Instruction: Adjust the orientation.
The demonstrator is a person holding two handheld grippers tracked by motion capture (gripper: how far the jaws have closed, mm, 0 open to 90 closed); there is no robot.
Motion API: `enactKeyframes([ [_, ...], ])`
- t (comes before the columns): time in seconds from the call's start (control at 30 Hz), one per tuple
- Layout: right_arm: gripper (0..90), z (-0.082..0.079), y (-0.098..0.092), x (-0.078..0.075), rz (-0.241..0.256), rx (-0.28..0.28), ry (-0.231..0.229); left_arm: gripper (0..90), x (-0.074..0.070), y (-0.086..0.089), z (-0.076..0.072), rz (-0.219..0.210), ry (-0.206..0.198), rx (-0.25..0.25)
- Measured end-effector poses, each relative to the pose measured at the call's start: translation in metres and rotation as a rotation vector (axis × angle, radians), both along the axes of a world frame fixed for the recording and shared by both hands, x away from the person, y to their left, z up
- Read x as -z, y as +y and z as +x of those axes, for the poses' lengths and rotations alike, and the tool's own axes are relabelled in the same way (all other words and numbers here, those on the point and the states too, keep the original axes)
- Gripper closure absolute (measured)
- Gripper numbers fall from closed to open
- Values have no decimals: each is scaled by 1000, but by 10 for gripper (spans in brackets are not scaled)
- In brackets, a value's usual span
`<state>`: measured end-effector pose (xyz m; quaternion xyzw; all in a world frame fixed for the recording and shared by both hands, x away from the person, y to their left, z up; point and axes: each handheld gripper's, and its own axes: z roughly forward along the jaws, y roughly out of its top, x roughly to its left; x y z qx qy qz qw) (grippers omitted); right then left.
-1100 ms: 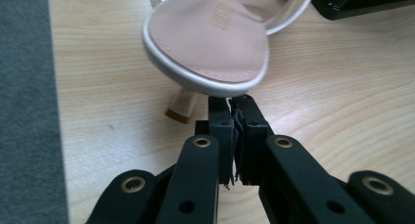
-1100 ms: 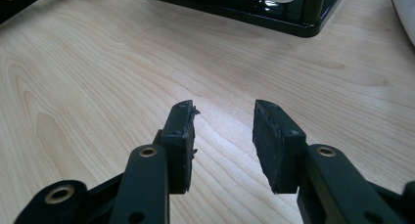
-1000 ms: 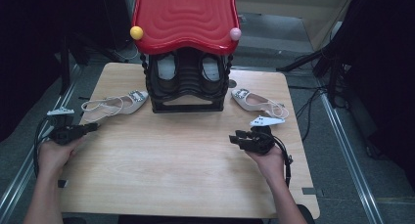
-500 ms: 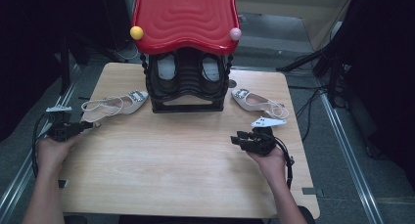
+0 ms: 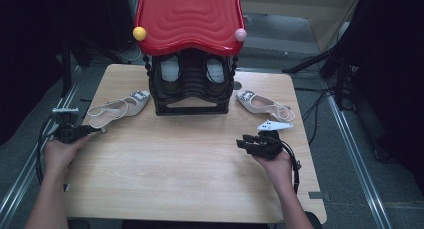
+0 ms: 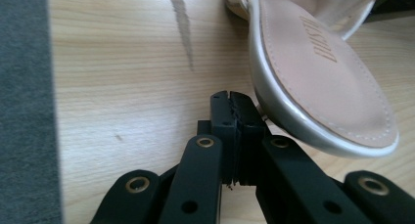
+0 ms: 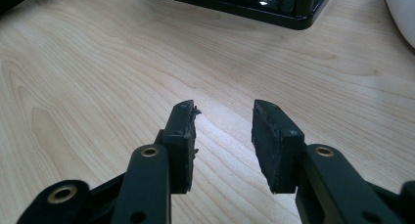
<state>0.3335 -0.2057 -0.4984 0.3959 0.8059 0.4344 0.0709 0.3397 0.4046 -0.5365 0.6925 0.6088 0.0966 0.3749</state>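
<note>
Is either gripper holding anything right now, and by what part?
No. The left gripper is shut beside the left shoe's heel end; the right gripper is open over bare table.

Light wood table (image 5: pixel 165 174), rounded corners, grain running left-right. Black rack (image 5: pixel 190 96) standing at 12 o'clock near the far edge, red wavy top (image 5: pixel 189 16) over it, dark shoes inside. Pale sandal (image 5: pixel 119 109) lying at 10 o'clock, just beside the rack's left foot, insole up, heel toward the left edge. Second pale sandal (image 5: pixel 264 104) at 2 o'clock, near the rack's right foot. Bare wood across the centre and from 4 through 8 o'clock. Small dark mark (image 5: pixel 315 194) on the right edge near 4 o'clock.
</note>
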Motion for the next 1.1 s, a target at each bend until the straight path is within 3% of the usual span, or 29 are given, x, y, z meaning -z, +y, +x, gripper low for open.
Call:
enactKeyframes([
  [0.1,623,1,0,0,-3,0,2,898,-1,-5,0,1,3,14],
  [0.23,623,1,0,1,-5,1,2,895,-4,-13,0,-38,-11,23],
  [0.33,623,1,0,1,-6,3,4,892,-6,-21,0,-26,-15,45],
  [0.73,622,1,1,3,-16,8,6,873,-8,-49,3,-47,15,47],
  [0.83,622,1,1,3,-17,8,4,870,-9,-54,3,-36,16,55],
  [1.0,622,2,0,3,-22,12,4,794,-8,-53,4,-26,26,27],
  [1.07,621,1,0,2,-23,15,3,702,-9,-48,4,-25,48,12],
  [1.1,621,2,0,3,-21,16,2,681,-9,-48,3,-12,39,1],
])
